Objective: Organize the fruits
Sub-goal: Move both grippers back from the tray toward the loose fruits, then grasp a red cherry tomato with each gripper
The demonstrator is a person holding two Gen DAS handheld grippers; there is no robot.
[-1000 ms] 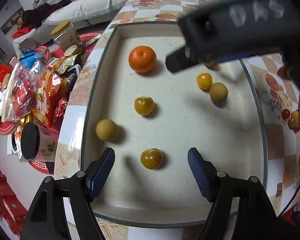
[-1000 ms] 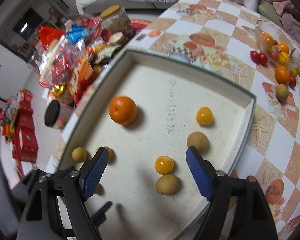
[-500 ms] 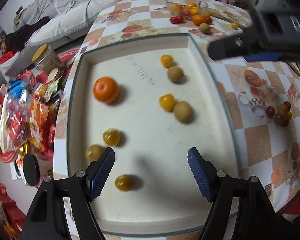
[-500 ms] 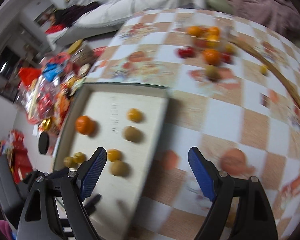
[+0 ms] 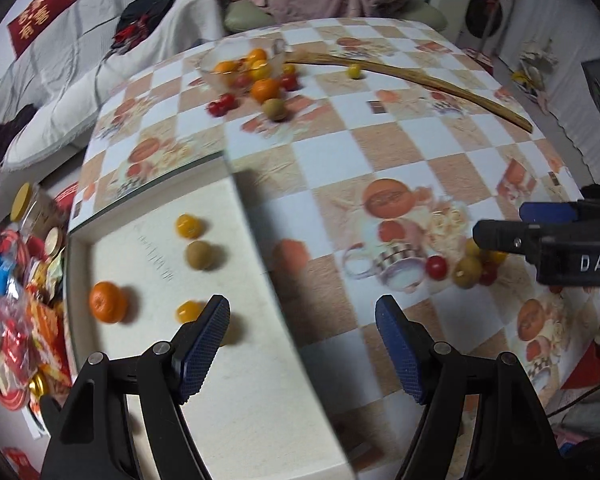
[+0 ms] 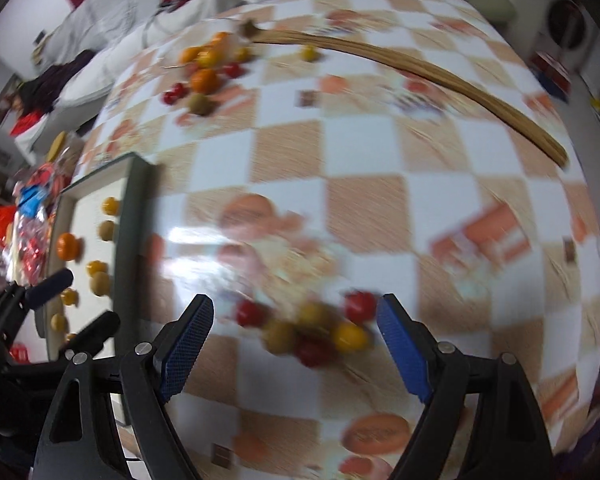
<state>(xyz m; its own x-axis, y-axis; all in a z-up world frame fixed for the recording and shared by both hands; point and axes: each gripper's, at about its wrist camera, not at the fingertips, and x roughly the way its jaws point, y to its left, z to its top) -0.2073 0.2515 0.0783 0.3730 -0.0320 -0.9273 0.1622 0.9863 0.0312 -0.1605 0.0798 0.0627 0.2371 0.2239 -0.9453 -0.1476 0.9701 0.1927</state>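
Observation:
A cream tray holds an orange, yellow tomatoes and a brown fruit; its dark rim shows in the right wrist view. My left gripper is open and empty over the tray's right edge. My right gripper is open and empty, just above a blurred pile of red, yellow and brown small fruits. That pile and the right gripper's body show at the right of the left wrist view. A glass bowl of fruit stands at the far side.
A long wooden stick lies across the far part of the checkered table. Loose fruits lie near the bowl. Snack packets and jars crowd the floor left of the tray. A sofa is behind.
Both grippers have swung right, away from the tray's middle. The right gripper now hangs over the fruit pile on the tablecloth. Both stay open.

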